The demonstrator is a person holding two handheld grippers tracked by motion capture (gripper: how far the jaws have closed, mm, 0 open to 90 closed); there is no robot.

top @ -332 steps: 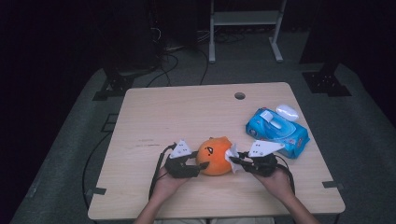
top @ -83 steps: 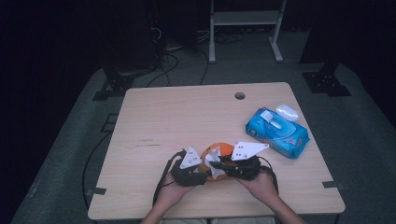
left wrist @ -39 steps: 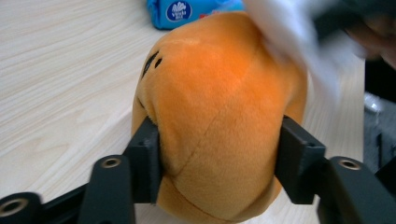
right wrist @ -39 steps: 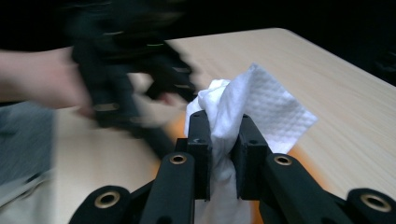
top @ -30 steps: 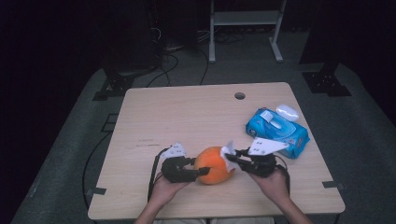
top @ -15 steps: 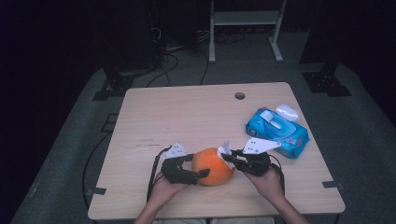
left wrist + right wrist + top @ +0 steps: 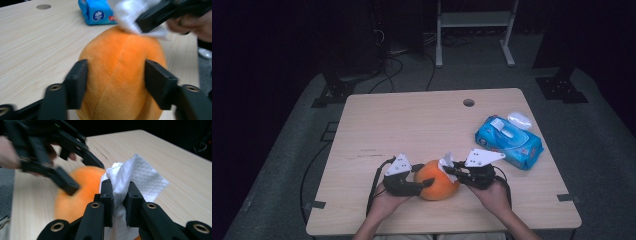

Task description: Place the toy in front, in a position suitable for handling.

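Note:
An orange plush toy (image 7: 439,182) lies near the table's front edge. My left gripper (image 7: 426,175) comes at it from the left. Its jaws have just been closing and now press on both flanks of the plush (image 7: 120,50). My right gripper (image 7: 448,169) reaches in from the right, shut on a crumpled white wipe (image 7: 445,161). The wipe (image 7: 135,175) rests against the toy's upper right side (image 7: 75,195), pinched between the right gripper's (image 7: 119,187) black pads. In the left gripper view the wipe (image 7: 130,15) touches the top of the plush.
A blue pack of wet wipes (image 7: 509,142) lies at the right of the table, with a small white lid-like piece (image 7: 519,120) behind it. A round cable hole (image 7: 468,102) sits near the far edge of the wooden table (image 7: 412,125).
The right gripper and its wipe have slid a little to the left across the top of the plush. The left hand and the toy have stayed in place.

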